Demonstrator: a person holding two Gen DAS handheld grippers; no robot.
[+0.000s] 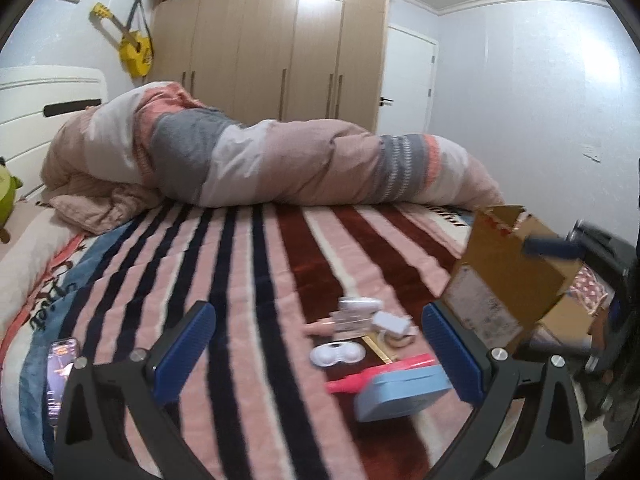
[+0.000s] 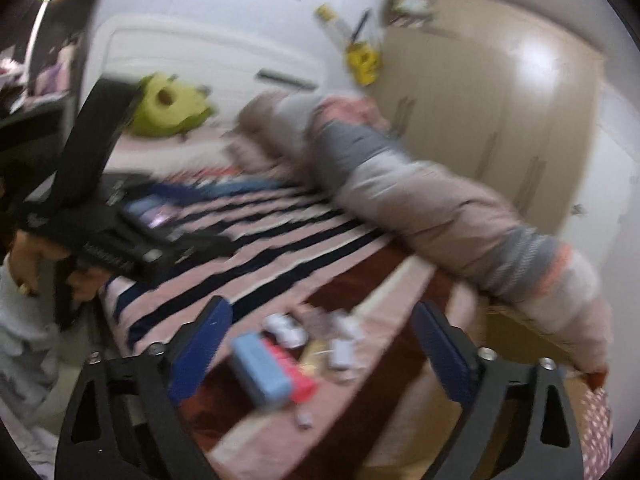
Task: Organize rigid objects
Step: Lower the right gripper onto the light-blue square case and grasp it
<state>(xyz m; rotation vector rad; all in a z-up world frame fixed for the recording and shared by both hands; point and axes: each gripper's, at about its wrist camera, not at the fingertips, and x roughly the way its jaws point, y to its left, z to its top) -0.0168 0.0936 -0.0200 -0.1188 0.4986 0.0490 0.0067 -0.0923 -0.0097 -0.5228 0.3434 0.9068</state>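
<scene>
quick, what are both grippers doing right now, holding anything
left gripper: open, holding nothing
right gripper: open, holding nothing

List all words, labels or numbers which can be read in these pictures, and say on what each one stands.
None reads with certainty.
Blanket edge: dark cursive lettering, seen sideways, not legible.
Phone: lit screen, text too small.
Small packages: print blurred.
Cardboard box: worn label, unreadable.
Right wrist view: too blurred for any text.
</scene>
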